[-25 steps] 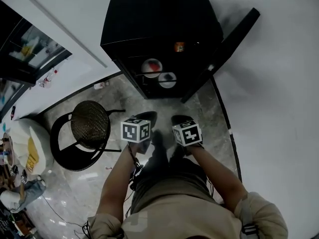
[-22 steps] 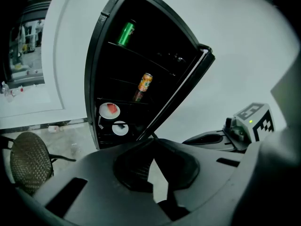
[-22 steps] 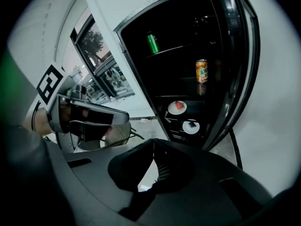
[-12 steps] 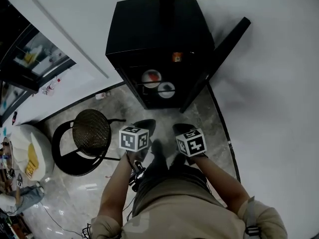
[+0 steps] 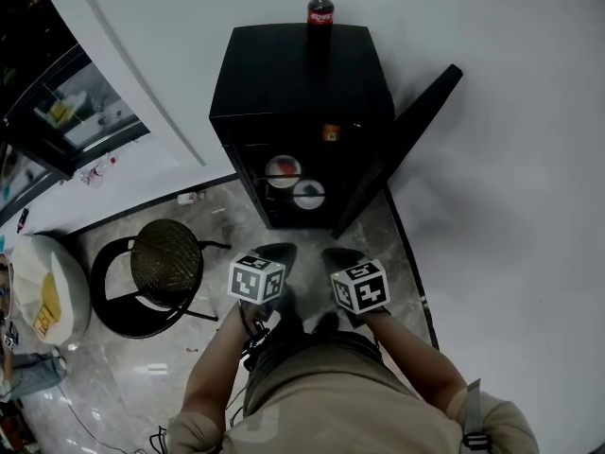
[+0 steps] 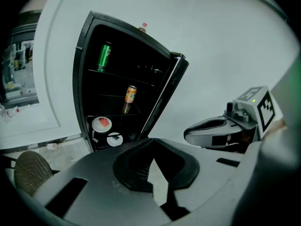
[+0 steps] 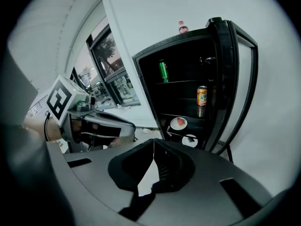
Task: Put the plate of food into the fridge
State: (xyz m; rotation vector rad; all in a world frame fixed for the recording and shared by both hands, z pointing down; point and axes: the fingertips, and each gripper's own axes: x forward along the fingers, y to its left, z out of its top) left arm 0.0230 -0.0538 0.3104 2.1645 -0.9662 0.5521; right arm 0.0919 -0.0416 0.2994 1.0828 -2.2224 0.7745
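The black fridge [image 5: 301, 74] stands with its door [image 5: 402, 145] swung open to the right. On its lower shelves sit a white plate with red food [image 5: 284, 170] and a second white plate [image 5: 308, 194] just below it. The same food plate [image 6: 101, 124] shows in the left gripper view, and in the right gripper view that plate [image 7: 178, 123] shows too. My left gripper [image 5: 277, 251] and right gripper [image 5: 338, 254] hang side by side near my waist, well short of the fridge. Both are shut and hold nothing.
A cola bottle [image 5: 319, 8] stands on the fridge top. A green can [image 6: 104, 56] and an orange can [image 6: 130, 94] sit on upper shelves. A round black chair [image 5: 167, 263] stands to the left on the marble floor. White wall runs along the right.
The view has drawn back and tilted up, so the fridge sits lower in frame and the bottle on top has come into sight. Both grippers stay shut near my waist.
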